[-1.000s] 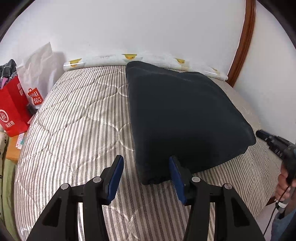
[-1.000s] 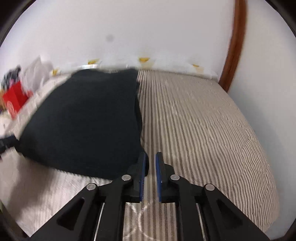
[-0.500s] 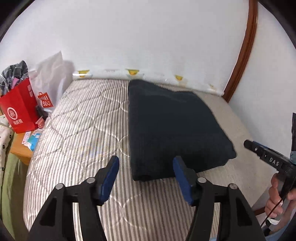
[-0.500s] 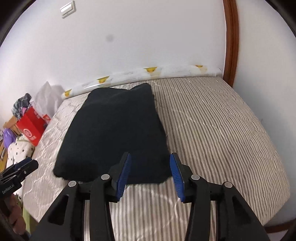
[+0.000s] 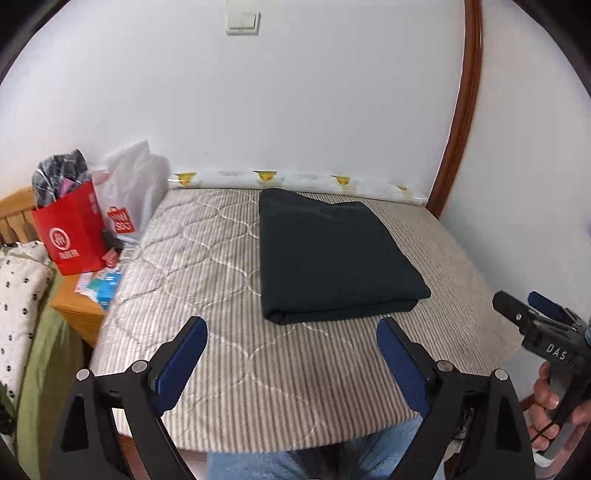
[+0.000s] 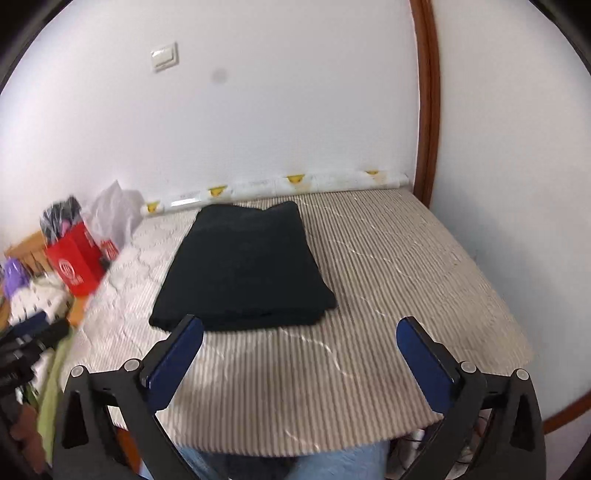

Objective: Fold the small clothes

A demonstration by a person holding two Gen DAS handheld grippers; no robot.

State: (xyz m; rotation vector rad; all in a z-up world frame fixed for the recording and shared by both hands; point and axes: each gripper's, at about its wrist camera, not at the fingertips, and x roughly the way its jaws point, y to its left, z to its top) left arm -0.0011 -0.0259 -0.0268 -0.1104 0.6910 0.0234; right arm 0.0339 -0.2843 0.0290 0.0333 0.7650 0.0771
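Both grippers back, jaws wide; folded black garment (image 5: 332, 258) alone mid-mattress (image 5: 207, 258).

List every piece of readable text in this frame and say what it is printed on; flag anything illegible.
"DAS" in white letters on the black body of the right hand-held gripper, seen from the left wrist view.
Red bag: a white round logo with characters beneath, too small to read.
White plastic bag: a red patch with white lettering, too distorted to read.
Nothing legible on the folded dark garment or the wall switch.
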